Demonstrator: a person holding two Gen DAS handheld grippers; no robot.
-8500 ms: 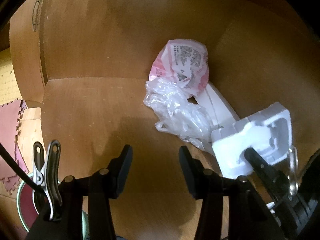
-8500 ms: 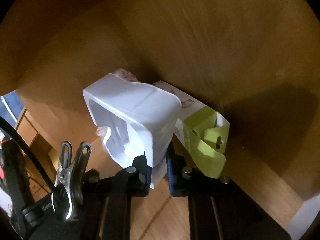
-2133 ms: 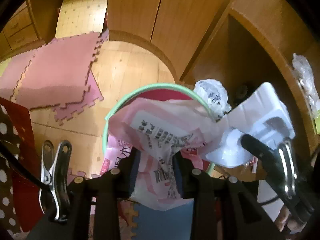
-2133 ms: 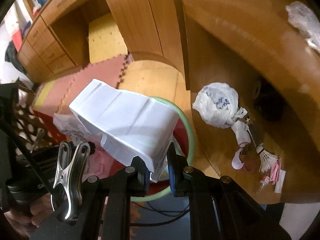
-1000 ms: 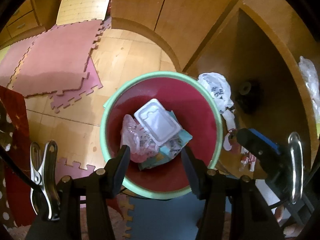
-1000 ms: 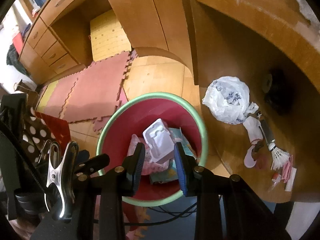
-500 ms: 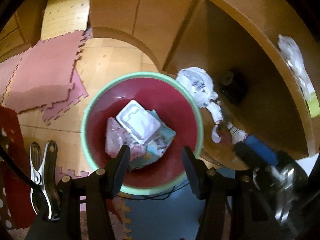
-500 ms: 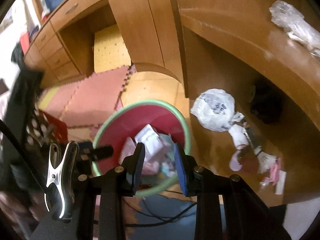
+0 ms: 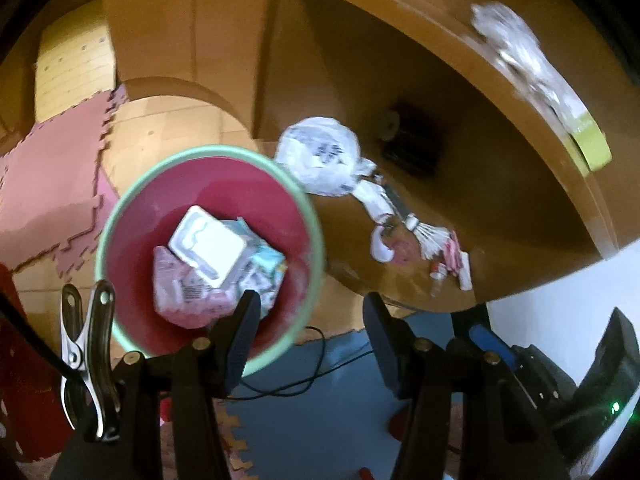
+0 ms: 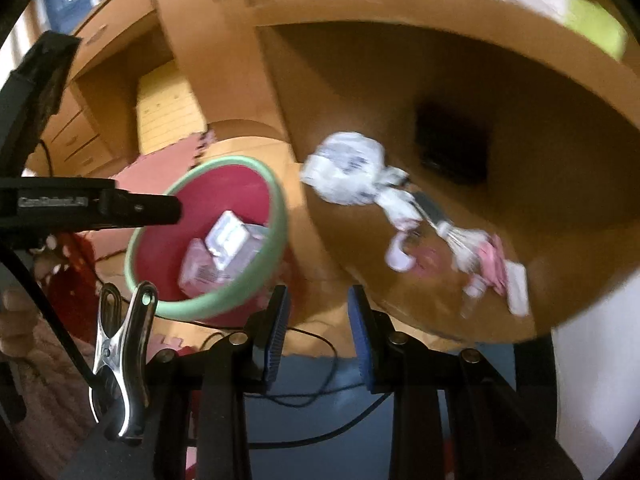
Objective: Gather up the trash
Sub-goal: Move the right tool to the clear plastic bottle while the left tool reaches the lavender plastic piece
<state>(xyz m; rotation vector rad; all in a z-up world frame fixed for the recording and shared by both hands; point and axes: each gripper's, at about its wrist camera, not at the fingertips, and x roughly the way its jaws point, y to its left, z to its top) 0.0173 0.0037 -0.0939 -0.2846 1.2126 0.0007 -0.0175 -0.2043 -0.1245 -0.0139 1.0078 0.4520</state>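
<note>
Both my left claw and right claw now gape empty, their foam tray and pink wrapper dropped into the bin, leaving the crumpled plastic on the bench.

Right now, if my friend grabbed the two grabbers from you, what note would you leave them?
Left gripper: open, nothing in it.
Right gripper: open, nothing in it.
Bin: on the floor, holding the white foam tray, the pink wrapper and other rubbish.
Done: those pieces are in the bin.
Left: the clear plastic and green card up on the desk. A white bag and small bits lie under the desk; unsure whether they count as trash.
</note>
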